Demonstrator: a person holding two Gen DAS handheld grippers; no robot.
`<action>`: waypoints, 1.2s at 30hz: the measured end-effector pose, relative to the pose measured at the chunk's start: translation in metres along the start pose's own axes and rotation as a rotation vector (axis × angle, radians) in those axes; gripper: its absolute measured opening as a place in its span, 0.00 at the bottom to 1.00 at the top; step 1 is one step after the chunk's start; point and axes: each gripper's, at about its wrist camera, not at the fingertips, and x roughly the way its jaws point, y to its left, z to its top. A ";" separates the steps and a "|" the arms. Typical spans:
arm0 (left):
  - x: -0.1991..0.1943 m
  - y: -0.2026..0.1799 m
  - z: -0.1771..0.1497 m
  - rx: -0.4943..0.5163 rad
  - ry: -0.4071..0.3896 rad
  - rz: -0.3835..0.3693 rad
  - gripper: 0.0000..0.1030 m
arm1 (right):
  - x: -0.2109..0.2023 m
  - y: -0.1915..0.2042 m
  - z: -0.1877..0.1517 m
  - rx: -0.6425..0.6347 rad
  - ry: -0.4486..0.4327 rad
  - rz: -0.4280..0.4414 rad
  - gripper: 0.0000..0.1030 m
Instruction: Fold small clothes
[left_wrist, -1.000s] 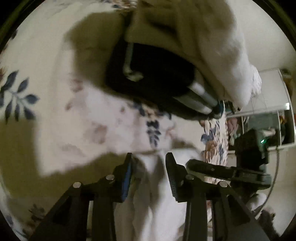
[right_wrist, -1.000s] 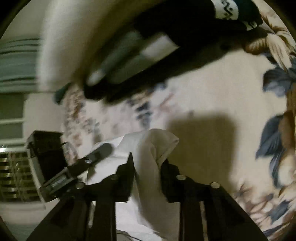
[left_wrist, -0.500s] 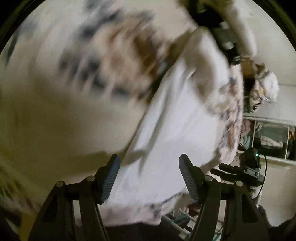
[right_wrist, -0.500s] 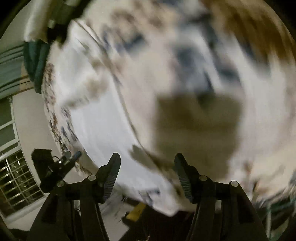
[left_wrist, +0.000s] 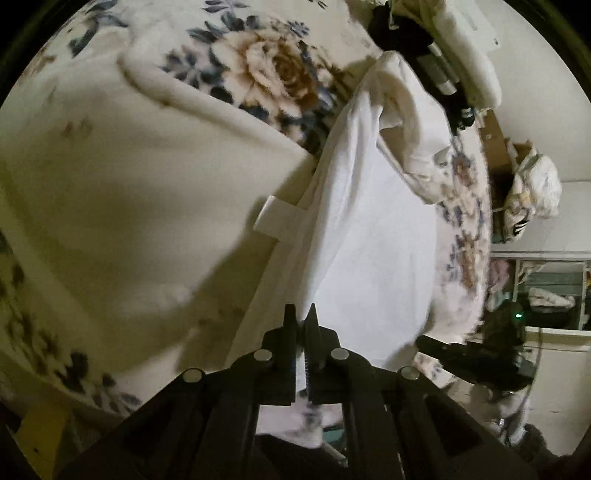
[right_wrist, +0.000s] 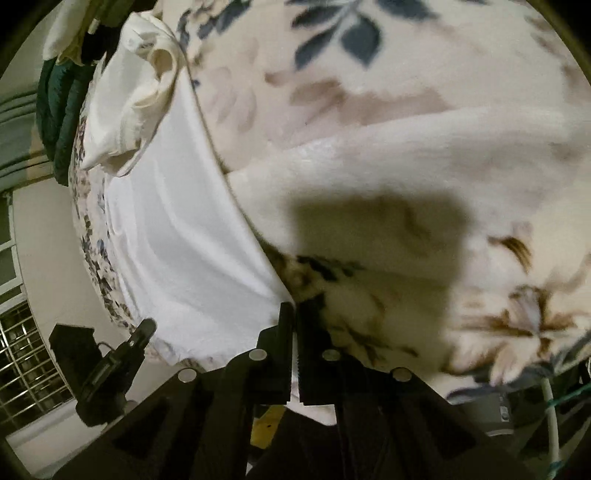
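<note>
A white garment (left_wrist: 369, 229) lies stretched along the floral bed blanket (left_wrist: 147, 177), its far end bunched into folds (left_wrist: 406, 122). My left gripper (left_wrist: 303, 314) is shut on the garment's near edge. In the right wrist view the same white garment (right_wrist: 177, 243) runs away to the upper left, its far end crumpled (right_wrist: 140, 85). My right gripper (right_wrist: 294, 312) is shut on its near corner. Each gripper shows in the other's view, at right (left_wrist: 476, 354) and at left (right_wrist: 110, 365).
Dark clothes (left_wrist: 413, 40) and a cream pile (left_wrist: 469, 62) lie at the far end of the bed. A green item (right_wrist: 62, 107) hangs there too. The blanket (right_wrist: 406, 184) spreads wide to the right. Shelves (left_wrist: 546, 295) and a barred window (right_wrist: 22, 354) stand beyond the bed.
Both grippers opened, dropping the folded bundle, swung back over the bed, and have now shut on the near edge of the spread white garment.
</note>
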 end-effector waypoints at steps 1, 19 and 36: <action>-0.001 0.005 -0.001 -0.019 -0.001 -0.004 0.01 | -0.002 0.000 -0.001 0.003 0.002 -0.005 0.01; 0.061 0.025 0.008 0.022 0.105 -0.051 0.69 | 0.039 -0.015 0.013 -0.052 0.129 0.090 0.62; -0.018 -0.046 0.049 -0.100 0.054 -0.248 0.02 | -0.056 0.067 0.021 -0.009 0.096 0.367 0.04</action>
